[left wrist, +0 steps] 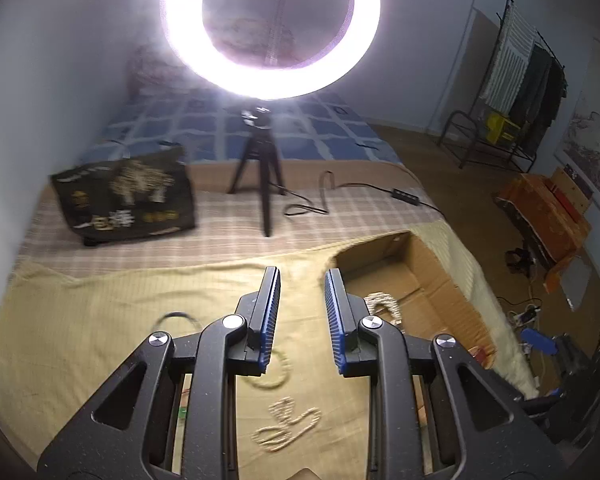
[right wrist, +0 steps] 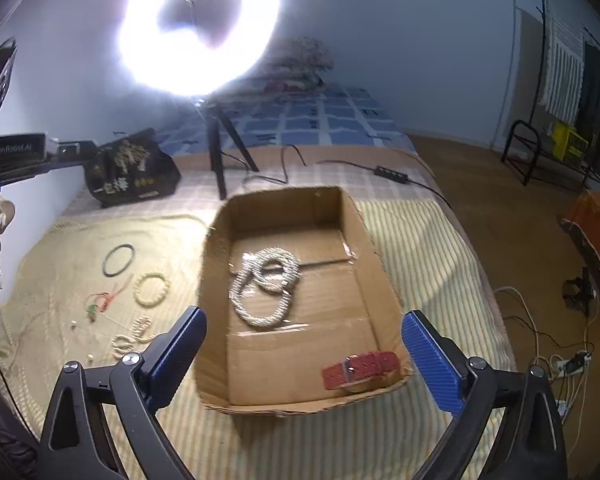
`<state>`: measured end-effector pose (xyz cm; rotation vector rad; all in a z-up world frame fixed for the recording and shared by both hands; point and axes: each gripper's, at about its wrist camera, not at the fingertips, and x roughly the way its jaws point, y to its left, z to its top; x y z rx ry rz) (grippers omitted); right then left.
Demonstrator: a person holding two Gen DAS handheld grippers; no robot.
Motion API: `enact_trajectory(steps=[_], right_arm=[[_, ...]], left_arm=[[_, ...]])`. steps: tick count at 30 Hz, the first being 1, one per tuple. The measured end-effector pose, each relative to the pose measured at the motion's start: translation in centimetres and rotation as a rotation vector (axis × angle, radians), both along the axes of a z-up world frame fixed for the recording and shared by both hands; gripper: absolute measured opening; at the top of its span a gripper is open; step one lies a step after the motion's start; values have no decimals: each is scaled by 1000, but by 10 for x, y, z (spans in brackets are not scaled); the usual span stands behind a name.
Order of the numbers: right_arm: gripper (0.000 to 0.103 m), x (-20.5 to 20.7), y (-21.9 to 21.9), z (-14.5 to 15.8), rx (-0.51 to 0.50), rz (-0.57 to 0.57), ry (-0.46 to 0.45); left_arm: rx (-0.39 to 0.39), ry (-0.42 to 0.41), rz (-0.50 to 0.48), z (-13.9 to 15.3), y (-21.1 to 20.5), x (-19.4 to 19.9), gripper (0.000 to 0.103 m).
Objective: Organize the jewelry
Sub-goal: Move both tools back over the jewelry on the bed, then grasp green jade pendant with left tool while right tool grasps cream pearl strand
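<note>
Bed [right wrist: 420,240] carries a cardboard box [right wrist: 284,208] holding a pearl necklace [right wrist: 260,280]; right gripper [right wrist: 304,356] jaws gape empty, left gripper [left wrist: 302,320] jaws narrowly parted, empty.

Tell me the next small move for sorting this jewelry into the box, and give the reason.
Probably lower the left gripper onto the pale bead bracelet and close on it. Its jaws stand slightly apart with nothing between them, the right gripper is wide open and empty above the cardboard box, and several pieces lie on the yellow cloth beside the box.

Open-topped cardboard box [right wrist: 352,216]; tripod [right wrist: 220,152] stands behind its far wall.
</note>
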<state>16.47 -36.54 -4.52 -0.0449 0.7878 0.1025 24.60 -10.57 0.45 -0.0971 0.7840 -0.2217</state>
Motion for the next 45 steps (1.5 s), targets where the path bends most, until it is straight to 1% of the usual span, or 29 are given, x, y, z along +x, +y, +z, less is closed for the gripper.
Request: enact_trajectory(steps=[2,3,4,5,9,13,16,20,23,25,27,29,33,37,39,45], right_arm=[[100,-3,7,4,12,11,-20],[100,-5,10,4,13,11,-30],[100,-7,13,6,12,11,-40],[101,-9,18,7,10,9,-53],[101,-13,34,11,32,24,-74],[101,-15,54,12,72,52,-62],[101,-13,71,7,90,86,-23],[101,-5,96,-8,122,147,80],[100,3,112,-22,135,187,160],[98,5,119,-31,141,205,197],[95,10,129,-42,127,245,235],[94,13,140,-52,84,272,260],[94,18,159,-77,12,329,312],[94,21,172,-96,-57,367,351],[94,25,176,-103,-74,376,363],[95,36,176,-112,-87,378,385]], left_arm=[[6,-21,8,3,17,-11,22],[7,-30,12,4,26,-18,24],[9,-33,18,4,32,-22,31],[12,-32,26,3,39,-27,33],[37,-30,61,-5,71,-49,33],[51,10,75,-21,91,-61,33],[38,64,86,-38,106,-68,33],[-2,138,89,-63,118,-71,33],[-47,201,80,-82,124,-69,33],[-82,237,77,-93,128,-66,33],[-111,277,87,-105,133,-62,33],[-129,308,100,-114,136,-59,33],[-162,354,103,-130,137,-52,33],[-168,390,98,-143,131,-45,33],[-164,404,87,-150,124,-41,33],[-99,441,90,-169,109,-30,33]])
